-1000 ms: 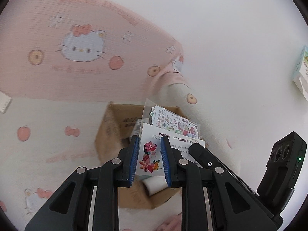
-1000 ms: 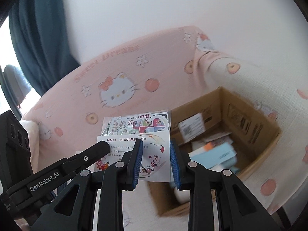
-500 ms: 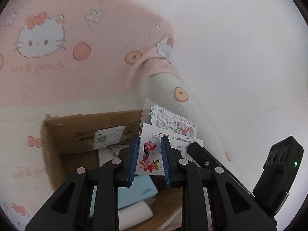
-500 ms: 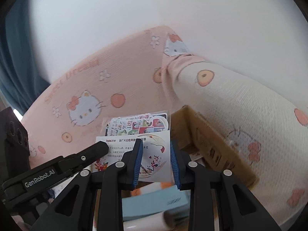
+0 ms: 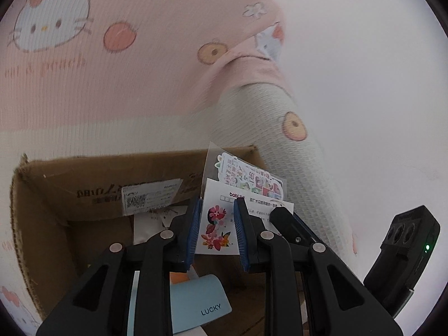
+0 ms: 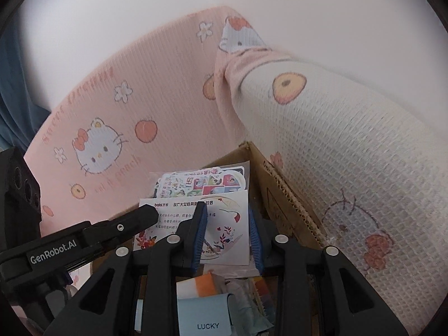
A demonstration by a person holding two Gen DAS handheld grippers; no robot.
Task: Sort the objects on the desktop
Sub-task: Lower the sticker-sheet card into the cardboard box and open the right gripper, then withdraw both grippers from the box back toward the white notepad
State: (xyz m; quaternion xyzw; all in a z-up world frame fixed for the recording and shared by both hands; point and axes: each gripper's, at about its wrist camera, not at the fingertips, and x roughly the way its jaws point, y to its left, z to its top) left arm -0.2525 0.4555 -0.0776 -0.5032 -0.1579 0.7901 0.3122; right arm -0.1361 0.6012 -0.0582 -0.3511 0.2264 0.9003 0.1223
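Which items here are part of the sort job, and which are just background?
In play:
- floral card, held between both tongs
- sticker sheet, behind the card
- cardboard box, underneath
- blue LUCKY item, already in the box
- left tongs, right tongs

Background:
- pink Hello Kitty sofa cover
- white wall
- blue curtain

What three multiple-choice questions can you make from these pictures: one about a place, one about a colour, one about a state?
1. Where is the blue LUCKY item? A in the cardboard box; B on a shelf; C on a chair.
2. What colour are the left gripper pads? A red; B blue; C green.
3. The cardboard box is: A taped shut; B flattened; C open on top.
Answers: 1 A, box walls surround it; 2 B, blue ribbed strips line both fingers; 3 C, its contents show from above.
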